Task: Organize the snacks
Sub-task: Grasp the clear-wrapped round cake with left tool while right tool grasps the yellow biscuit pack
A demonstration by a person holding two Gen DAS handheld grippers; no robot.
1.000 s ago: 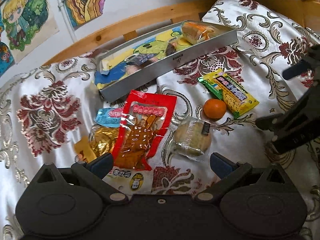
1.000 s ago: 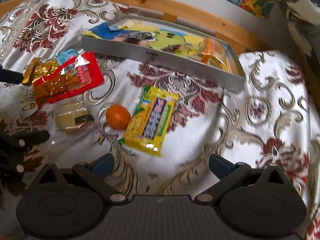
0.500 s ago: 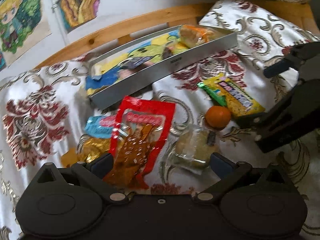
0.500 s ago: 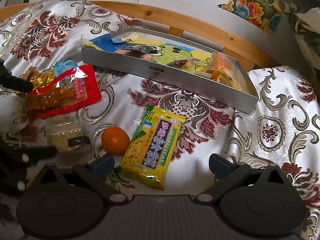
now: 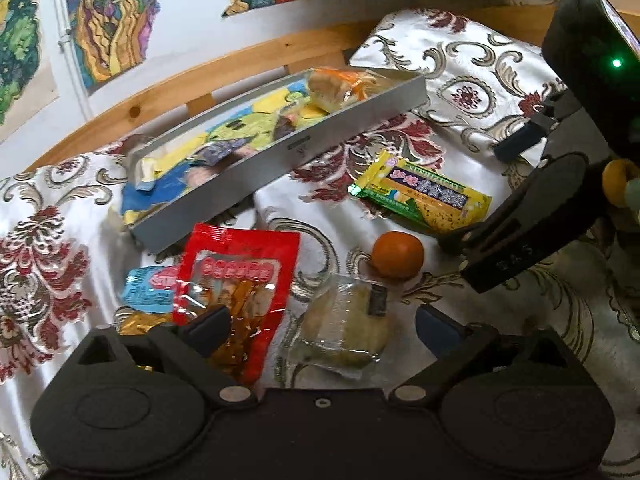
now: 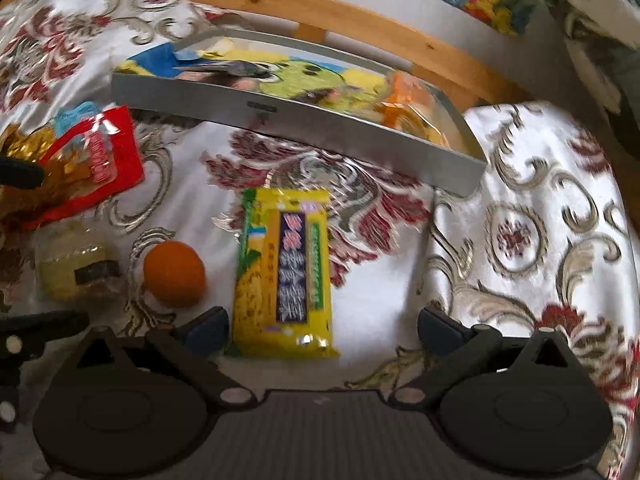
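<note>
Snacks lay loose on the patterned cloth (image 6: 520,184) below the grey tray (image 6: 304,130), which ran across the upper centre of the right view. Right gripper (image 6: 320,326) stood with fingers apart, the yellow packet (image 6: 286,276) between them, its lower edge near the tips; bare cloth lay open to the packet's right. Left gripper (image 5: 322,326) was likewise spread, straddling the red pouch (image 5: 240,280) and the wrapped cake (image 5: 348,326). An orange (image 5: 397,254) sat just above the cake.
</note>
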